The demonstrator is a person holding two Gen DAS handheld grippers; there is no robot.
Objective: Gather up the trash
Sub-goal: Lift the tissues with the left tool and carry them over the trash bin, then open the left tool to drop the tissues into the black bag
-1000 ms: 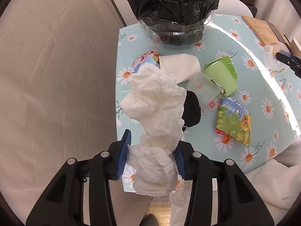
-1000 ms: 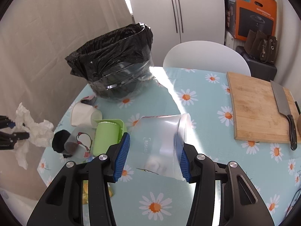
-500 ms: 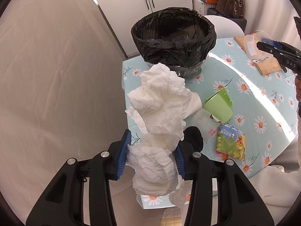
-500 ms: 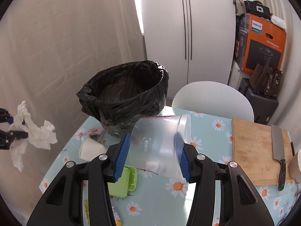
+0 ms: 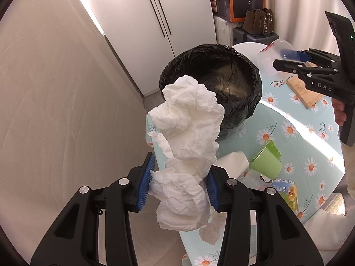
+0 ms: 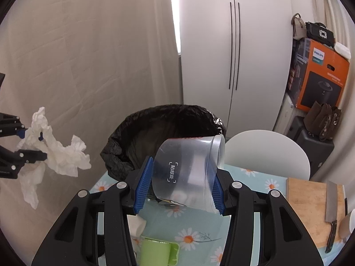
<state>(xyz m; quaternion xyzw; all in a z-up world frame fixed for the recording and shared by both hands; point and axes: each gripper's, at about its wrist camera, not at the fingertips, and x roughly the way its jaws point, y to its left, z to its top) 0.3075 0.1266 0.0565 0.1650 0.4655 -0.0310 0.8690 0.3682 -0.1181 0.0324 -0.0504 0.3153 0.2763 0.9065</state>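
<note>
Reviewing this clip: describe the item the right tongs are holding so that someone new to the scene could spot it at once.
Start at the black-lined bin on the daisy-print table. Just in front of it, the right tongs clamp a clear plastic cup tipped on its side. It is the only see-through item; the left tongs hold crumpled white tissue.

round table in pale blue daisy cloth [image 5: 288, 119], black-lined bin [image 5: 235, 102], wooden cutting board [image 6: 310, 201] with cleaver [image 6: 331, 201], green cup [image 5: 266, 161] on its side, white paper cup [image 5: 233, 161], snack packet [image 5: 284, 188]
</note>
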